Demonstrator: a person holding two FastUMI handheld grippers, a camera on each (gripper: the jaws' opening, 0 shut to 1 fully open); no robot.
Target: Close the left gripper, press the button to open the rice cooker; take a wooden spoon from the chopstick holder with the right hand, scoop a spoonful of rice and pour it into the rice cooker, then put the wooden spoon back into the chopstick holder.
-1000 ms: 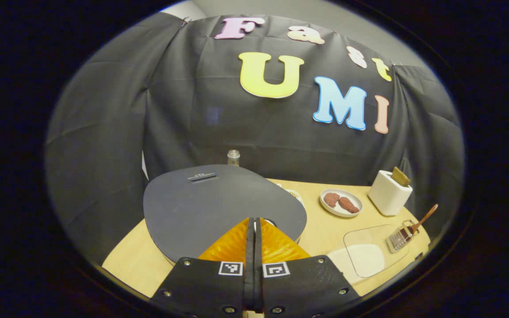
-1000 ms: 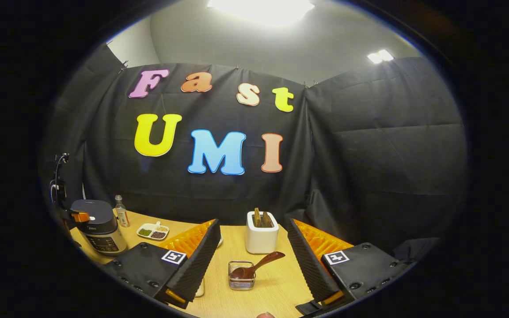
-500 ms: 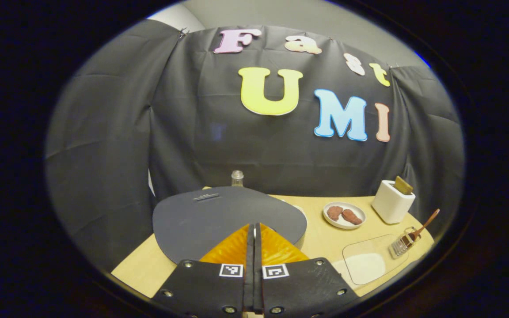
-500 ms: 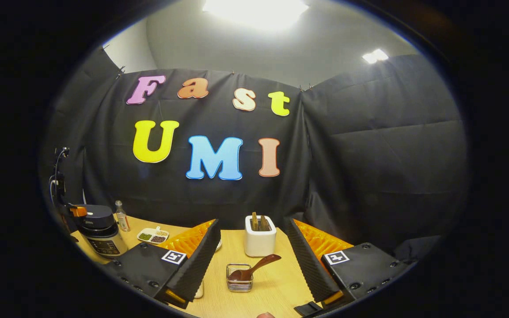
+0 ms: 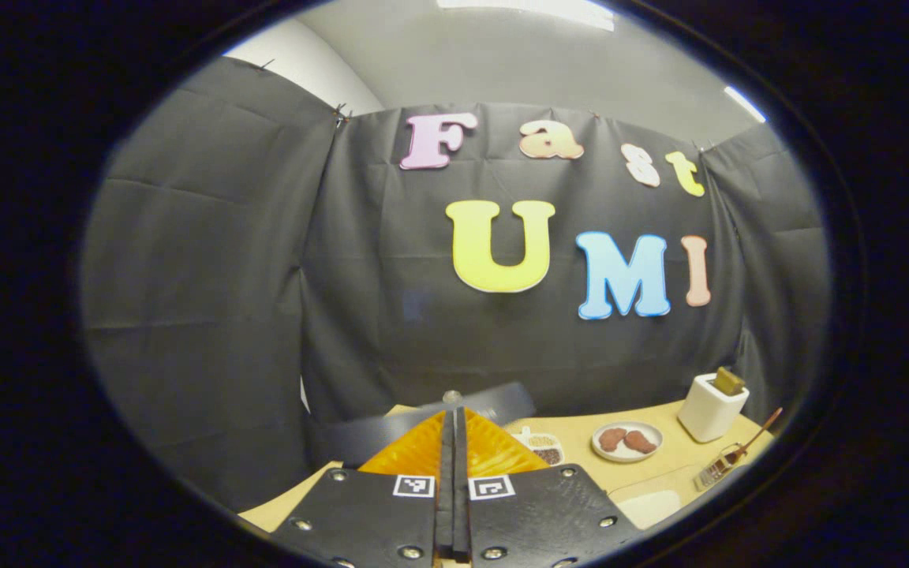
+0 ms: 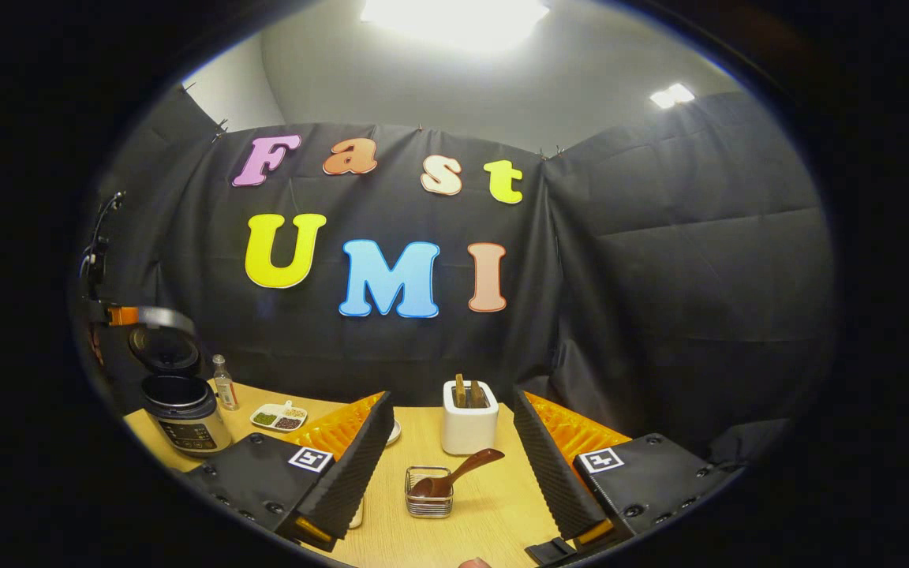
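The rice cooker stands at the far left of the bench with its lid raised upright; the left gripper has its fingers pressed together, poised above the lid's dark edge; the right gripper is spread wide and holds nothing; between its fingers the wooden spoon rests bowl-down in the wire chopstick holder, handle slanting up to the right; a white toaster stands just behind.

Your right jaws spread wide; bare desk between them up to wire holder with wooden spoon. White toaster blocks beyond. Rice cooker lid raised, far left.
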